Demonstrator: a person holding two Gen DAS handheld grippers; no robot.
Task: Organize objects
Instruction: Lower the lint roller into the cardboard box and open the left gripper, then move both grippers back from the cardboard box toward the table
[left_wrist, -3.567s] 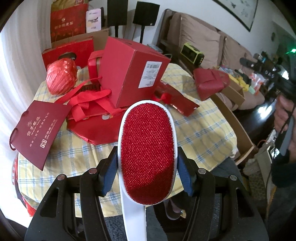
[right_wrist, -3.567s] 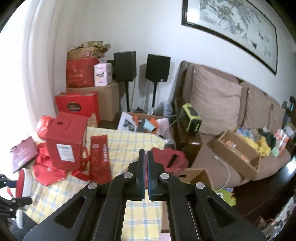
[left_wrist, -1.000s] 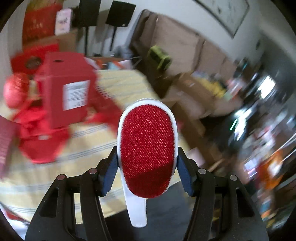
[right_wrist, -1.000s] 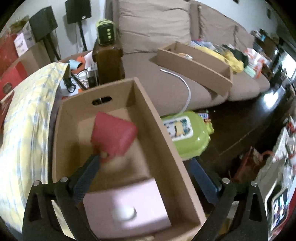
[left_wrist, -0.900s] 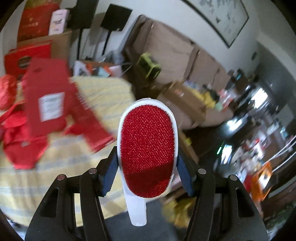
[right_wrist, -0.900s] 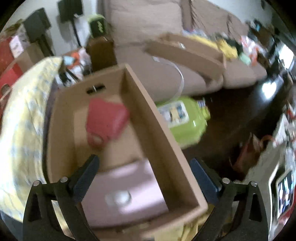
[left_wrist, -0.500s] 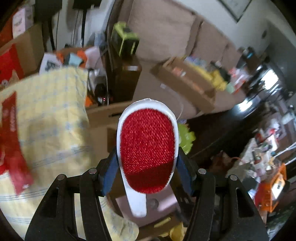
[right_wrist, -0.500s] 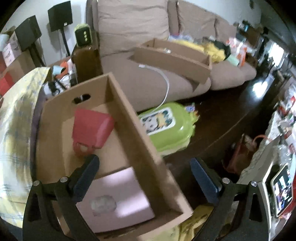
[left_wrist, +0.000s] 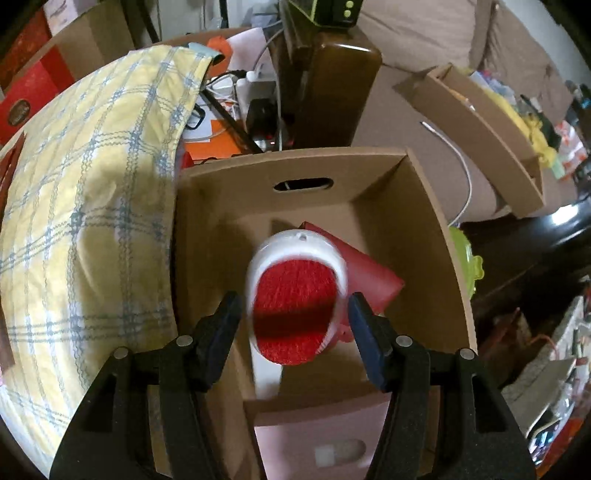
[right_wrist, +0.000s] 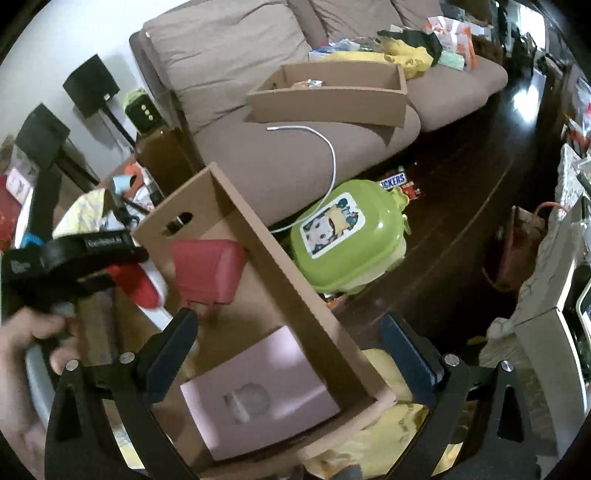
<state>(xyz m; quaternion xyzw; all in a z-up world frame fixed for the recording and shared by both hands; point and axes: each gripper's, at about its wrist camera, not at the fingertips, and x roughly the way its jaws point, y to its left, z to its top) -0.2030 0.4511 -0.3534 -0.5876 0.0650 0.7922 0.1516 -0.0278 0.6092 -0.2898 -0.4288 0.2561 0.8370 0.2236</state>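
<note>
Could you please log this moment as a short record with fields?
held item: lint brush, between the left gripper pads, blurred
left gripper place: over the open box
in the box: red pouch; pink carton
right gripper: open, empty, above the box's near end
beside the box: green case on the floor
</note>
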